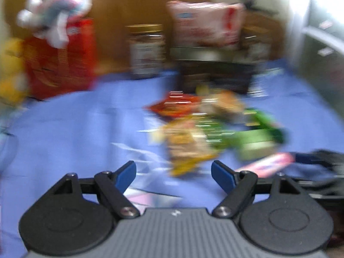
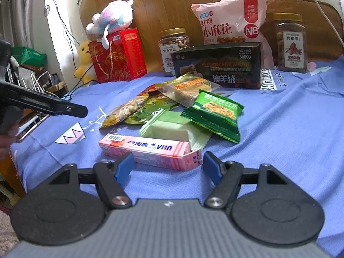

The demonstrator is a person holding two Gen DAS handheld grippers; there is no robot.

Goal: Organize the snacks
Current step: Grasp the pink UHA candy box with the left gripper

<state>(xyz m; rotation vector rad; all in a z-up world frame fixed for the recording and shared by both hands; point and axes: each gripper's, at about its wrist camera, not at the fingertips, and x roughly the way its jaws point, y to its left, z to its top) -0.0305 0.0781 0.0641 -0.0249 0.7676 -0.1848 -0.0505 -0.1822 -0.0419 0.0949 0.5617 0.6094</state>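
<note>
A pile of small snack packets lies on the blue cloth (image 2: 290,129): a dark green packet (image 2: 215,112), a pale green packet (image 2: 172,129), a yellow nut packet (image 2: 123,111) and a clear one with a brown bar (image 2: 187,90). A long pink box (image 2: 148,151) lies nearest, just ahead of my right gripper (image 2: 167,166), which is open and empty. My left gripper (image 1: 174,176) is open and empty, short of the blurred pile (image 1: 204,129). The pink box shows at its right (image 1: 266,164). The left gripper's body enters the right wrist view at the left (image 2: 43,103).
At the back stand a red gift box (image 2: 120,56) with a plush toy (image 2: 111,23) on top, a yellow plush (image 2: 85,60), two nut jars (image 2: 174,49) (image 2: 291,43), a black box (image 2: 219,66) and a large pink bag (image 2: 232,19). The table's left edge drops off.
</note>
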